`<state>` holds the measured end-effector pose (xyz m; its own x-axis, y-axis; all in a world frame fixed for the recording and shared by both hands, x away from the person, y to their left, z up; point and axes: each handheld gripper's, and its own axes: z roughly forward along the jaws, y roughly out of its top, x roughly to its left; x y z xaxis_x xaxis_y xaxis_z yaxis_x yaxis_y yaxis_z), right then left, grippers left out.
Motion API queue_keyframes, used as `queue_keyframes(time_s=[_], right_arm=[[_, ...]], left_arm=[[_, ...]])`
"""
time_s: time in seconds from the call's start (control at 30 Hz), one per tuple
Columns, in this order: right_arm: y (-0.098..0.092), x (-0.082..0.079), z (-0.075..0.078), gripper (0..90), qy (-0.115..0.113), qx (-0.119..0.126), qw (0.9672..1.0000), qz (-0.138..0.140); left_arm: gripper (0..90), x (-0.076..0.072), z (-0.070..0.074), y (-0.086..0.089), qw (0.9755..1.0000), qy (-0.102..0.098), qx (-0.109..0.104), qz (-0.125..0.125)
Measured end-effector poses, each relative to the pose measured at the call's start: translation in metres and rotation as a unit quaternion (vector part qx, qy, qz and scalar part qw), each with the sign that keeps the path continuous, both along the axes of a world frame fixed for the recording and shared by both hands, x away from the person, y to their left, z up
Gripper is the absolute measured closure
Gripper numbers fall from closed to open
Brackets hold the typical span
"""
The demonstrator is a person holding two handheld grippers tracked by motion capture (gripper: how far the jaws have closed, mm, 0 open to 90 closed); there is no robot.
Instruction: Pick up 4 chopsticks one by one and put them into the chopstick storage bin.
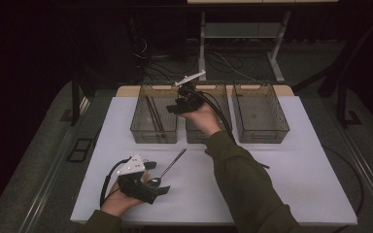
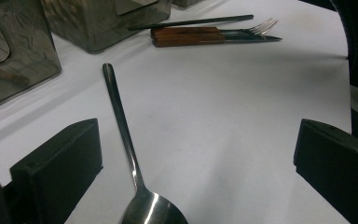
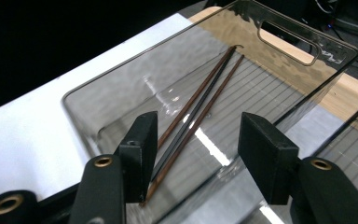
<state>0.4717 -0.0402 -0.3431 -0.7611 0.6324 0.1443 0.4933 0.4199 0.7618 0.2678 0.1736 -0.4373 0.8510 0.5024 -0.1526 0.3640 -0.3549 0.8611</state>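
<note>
Over the left bin (image 1: 154, 127), your right tongs (image 3: 198, 156) are hanging half open and empty above the chopsticks (image 3: 193, 119) lying inside it. Your left tongs (image 2: 193, 172) are gaping wide around the spoon (image 2: 133, 161) on the counter (image 1: 291, 160), so closing on its handle is likely coming next.

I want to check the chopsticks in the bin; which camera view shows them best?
The right gripper view: the chopsticks lie close and sharp on the floor of the left bin, between the open jaws of the right gripper. The high view shows them small and dark. The left gripper view faces the spoon instead.
</note>
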Motion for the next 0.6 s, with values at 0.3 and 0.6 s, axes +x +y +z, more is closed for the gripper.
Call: queue_keyframes(time_s=[0.3, 0.6], right_arm=[[-0.035, -0.025, 0.007, 44.0, -0.019, 0.018, 0.9992, 0.032], [-0.072, -0.05, 0.008, 42.5, -0.033, 0.032, 0.9979, 0.047]], left_arm=[[0.1, 0.0, -0.001, 0.0, 1.0, 0.0, 0.008, 0.003], [0.1, 0.0, -0.001, 0.0, 0.9999, 0.002, 0.009, 0.005]])
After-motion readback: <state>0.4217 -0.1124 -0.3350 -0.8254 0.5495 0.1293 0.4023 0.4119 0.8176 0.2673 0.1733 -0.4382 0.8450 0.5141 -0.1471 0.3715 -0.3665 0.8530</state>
